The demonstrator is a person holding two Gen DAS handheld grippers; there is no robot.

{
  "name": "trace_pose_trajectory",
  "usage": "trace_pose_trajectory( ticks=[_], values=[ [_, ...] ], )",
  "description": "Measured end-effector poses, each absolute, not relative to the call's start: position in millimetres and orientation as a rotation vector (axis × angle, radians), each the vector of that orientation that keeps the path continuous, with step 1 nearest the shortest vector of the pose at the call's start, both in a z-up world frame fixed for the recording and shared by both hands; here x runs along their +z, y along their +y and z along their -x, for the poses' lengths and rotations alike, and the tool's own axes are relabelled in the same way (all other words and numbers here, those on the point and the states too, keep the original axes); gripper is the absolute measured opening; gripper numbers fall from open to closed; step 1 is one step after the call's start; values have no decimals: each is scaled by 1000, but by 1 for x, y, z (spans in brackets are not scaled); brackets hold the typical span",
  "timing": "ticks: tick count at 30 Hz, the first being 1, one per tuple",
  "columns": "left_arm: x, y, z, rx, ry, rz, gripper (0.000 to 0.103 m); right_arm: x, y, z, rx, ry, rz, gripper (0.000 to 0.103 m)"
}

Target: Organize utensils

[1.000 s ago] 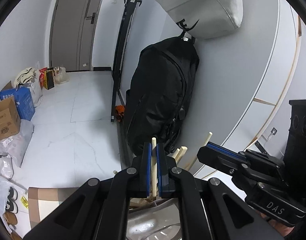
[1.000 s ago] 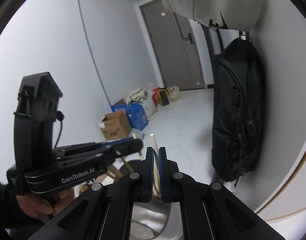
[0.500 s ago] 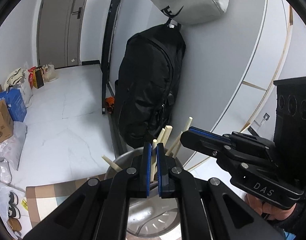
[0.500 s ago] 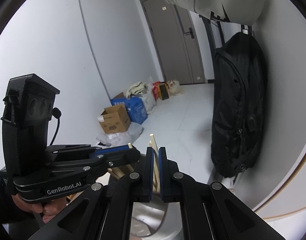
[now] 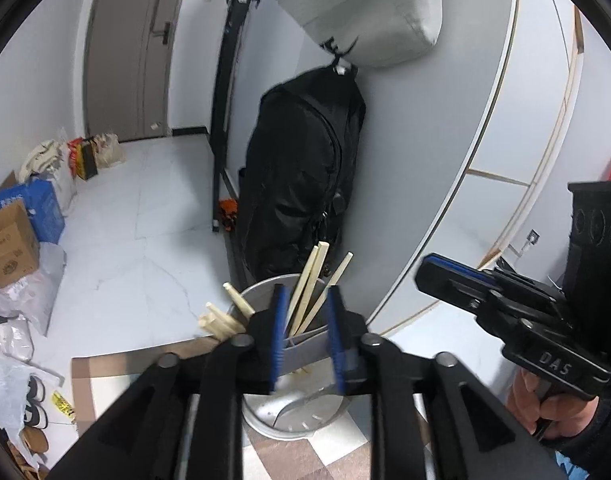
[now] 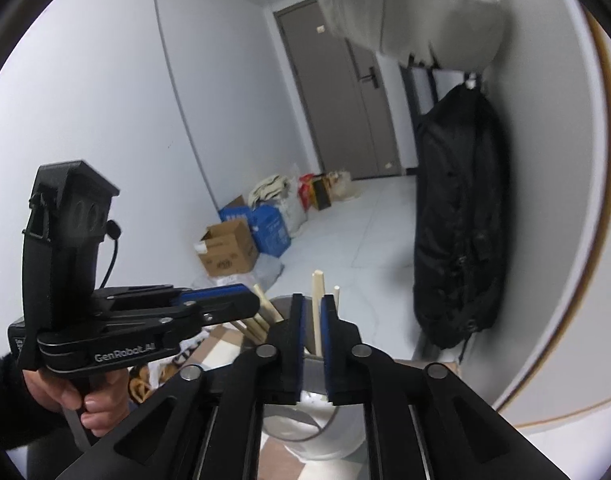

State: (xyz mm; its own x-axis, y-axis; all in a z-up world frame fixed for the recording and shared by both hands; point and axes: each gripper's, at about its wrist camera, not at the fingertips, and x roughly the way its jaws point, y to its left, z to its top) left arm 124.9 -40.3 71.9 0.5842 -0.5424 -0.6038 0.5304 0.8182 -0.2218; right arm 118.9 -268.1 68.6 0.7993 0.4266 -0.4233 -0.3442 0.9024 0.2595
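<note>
A round metal utensil holder (image 5: pixel 305 424) stands on a checked tablecloth, with several pale wooden chopsticks (image 5: pixel 311 280) leaning in it. My left gripper (image 5: pixel 305 344) is open just above the holder, with chopsticks standing loose between its blue pads. It also shows in the right wrist view (image 6: pixel 213 300). My right gripper (image 6: pixel 311 344) sits over the same holder (image 6: pixel 305 432), its pads close around one upright chopstick (image 6: pixel 316 312). The right gripper shows at the right of the left wrist view (image 5: pixel 449 276).
A black backpack (image 5: pixel 301 168) and a white bag (image 5: pixel 365 12) hang on the wall behind. Cardboard boxes (image 5: pixel 9 240), bags and shoes lie on the white floor at left. The checked tablecloth (image 5: pixel 105 376) edge lies below.
My left gripper has opened and let go of its chopstick, which now stands in the holder. Both grippers have come down closer over the holder. The right gripper's pads have parted slightly.
</note>
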Motion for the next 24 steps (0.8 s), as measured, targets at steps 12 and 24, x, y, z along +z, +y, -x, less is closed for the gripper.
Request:
trace_pose_trajectory(
  ticks=[12,24],
  values=[
    [93,-21,-75,-437,592,21,64,92,-272,-49,370,412,-234,71],
    [102,-6,-25,-260,522,56,91,98,-261,-2,374,355,-229,103]
  ],
)
